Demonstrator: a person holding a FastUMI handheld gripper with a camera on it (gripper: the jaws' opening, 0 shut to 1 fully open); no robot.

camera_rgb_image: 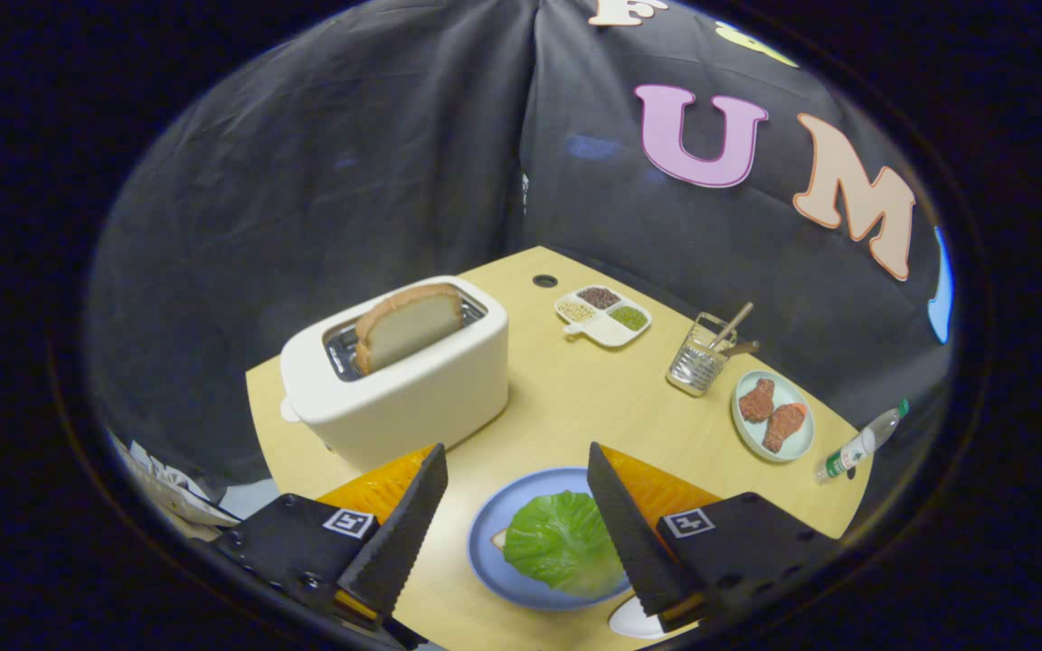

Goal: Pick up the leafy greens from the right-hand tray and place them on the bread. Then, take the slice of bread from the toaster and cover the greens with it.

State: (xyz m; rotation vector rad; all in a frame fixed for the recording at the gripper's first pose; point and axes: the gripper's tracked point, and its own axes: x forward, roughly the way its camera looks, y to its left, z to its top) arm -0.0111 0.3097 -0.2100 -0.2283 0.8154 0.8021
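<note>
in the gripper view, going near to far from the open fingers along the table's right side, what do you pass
Gripper open, holding nothing → leafy greens on the blue plate between the fingers → plate of fried chicken → metal utensil holder → divided dish of grains.

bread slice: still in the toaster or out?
In. The bread slice stands in the slot of the toaster, its top half sticking out. The gripper is open, holding nothing, above the greens.

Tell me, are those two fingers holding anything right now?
Nothing. The gripper is open, its fingers spread above the leafy greens on the blue plate.
</note>
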